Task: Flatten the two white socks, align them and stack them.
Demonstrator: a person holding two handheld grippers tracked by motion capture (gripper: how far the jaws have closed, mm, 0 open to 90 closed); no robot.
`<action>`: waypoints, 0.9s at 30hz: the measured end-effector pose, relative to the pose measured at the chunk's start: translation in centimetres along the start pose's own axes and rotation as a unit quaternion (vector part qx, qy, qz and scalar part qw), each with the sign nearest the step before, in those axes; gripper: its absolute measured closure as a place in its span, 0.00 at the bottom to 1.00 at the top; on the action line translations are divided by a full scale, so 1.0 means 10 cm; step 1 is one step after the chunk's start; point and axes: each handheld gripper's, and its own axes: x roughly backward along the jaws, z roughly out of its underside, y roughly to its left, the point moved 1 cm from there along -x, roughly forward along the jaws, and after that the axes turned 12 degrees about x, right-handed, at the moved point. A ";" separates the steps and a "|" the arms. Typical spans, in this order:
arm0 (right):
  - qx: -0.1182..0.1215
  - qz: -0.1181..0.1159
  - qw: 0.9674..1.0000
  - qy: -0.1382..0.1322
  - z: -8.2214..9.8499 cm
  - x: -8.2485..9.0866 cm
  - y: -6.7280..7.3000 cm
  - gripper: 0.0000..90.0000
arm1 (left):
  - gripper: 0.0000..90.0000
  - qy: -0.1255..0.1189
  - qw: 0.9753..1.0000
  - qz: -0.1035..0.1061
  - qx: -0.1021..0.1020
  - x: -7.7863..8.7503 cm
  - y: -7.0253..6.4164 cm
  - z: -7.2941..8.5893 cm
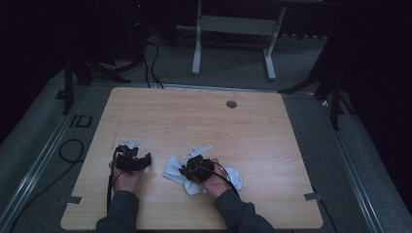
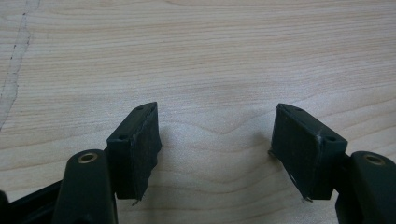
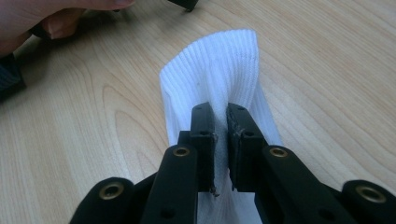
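Observation:
A white ribbed sock (image 3: 219, 65) lies on the wooden table (image 1: 204, 121), its cuff end pointing away from me in the right gripper view. My right gripper (image 3: 220, 122) is shut on the sock, pinching a fold of its fabric between the pads. In the high view the sock (image 1: 174, 170) spreads out under and beside the right gripper (image 1: 187, 170), at the table's near middle. My left gripper (image 2: 215, 140) stands open over bare wood, nothing between its pads; in the high view the left gripper (image 1: 132, 158) sits to the left of the sock.
The other hand (image 3: 51, 18) shows at the top left of the right gripper view. A round grommet hole (image 1: 231, 104) sits near the table's far edge. A white desk frame (image 1: 233, 34) stands on the floor beyond, with cables (image 1: 150, 63) and stand legs around.

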 end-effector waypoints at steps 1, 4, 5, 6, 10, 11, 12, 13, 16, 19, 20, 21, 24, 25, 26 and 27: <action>-0.001 -0.001 1.000 -0.001 0.00 -0.01 0.00 0.90 | 0.36 0.000 1.000 0.000 0.000 0.00 0.00 0.00; 0.000 0.000 1.000 0.004 0.01 -0.03 0.00 0.85 | 0.39 0.001 1.000 0.001 0.000 0.01 0.00 0.00; 0.000 0.001 1.000 0.006 0.02 -0.05 0.00 0.83 | 0.42 0.002 1.000 0.001 -0.001 0.02 -0.01 0.00; 0.000 0.001 1.000 0.006 0.02 -0.05 0.00 0.83 | 0.46 0.002 1.000 0.001 -0.001 0.02 -0.01 0.00; 0.002 0.011 1.000 0.010 0.04 -0.06 0.00 0.78 | 0.62 0.013 1.000 0.011 -0.012 0.06 -0.03 0.00; 0.001 0.013 1.000 0.012 0.04 -0.06 -0.01 0.78 | 0.73 0.017 1.000 0.018 -0.015 0.08 -0.04 0.01; 0.000 0.014 1.000 0.012 0.04 -0.06 -0.01 0.78 | 0.78 0.020 0.999 0.032 -0.017 0.09 -0.06 0.01; 0.000 0.014 1.000 0.012 0.04 -0.06 -0.01 0.78 | 0.82 0.019 0.997 0.069 -0.022 0.15 -0.11 0.02; -0.001 0.013 1.000 0.015 0.05 -0.07 -0.01 0.78 | 0.90 0.010 0.994 0.102 -0.048 0.26 -0.24 0.04; -0.002 0.012 1.000 0.017 0.06 -0.08 -0.02 0.78 | 0.94 0.007 0.991 0.120 -0.066 0.32 -0.33 0.05; -0.003 0.011 1.000 0.018 0.06 -0.09 -0.02 0.77 | 0.96 0.004 0.987 0.141 -0.078 0.37 -0.41 0.07; -0.003 0.011 1.000 0.018 0.07 -0.10 -0.02 0.77 | 0.96 0.004 0.987 0.141 -0.078 0.37 -0.41 0.07; -0.002 0.010 1.000 0.020 0.07 -0.10 -0.02 0.77 | 0.98 0.004 0.981 0.165 -0.099 0.40 -0.54 0.09; -0.004 0.009 1.000 0.020 0.08 -0.10 -0.02 0.77 | 0.98 0.006 0.980 0.167 -0.103 0.40 -0.57 0.10; -0.004 0.009 1.000 0.020 0.08 -0.10 -0.02 0.77 | 0.99 0.006 0.980 0.167 -0.103 0.40 -0.57 0.10; -0.005 0.008 1.000 0.019 0.08 -0.11 -0.02 0.76 | 0.99 0.010 0.979 0.170 -0.109 0.39 -0.60 0.11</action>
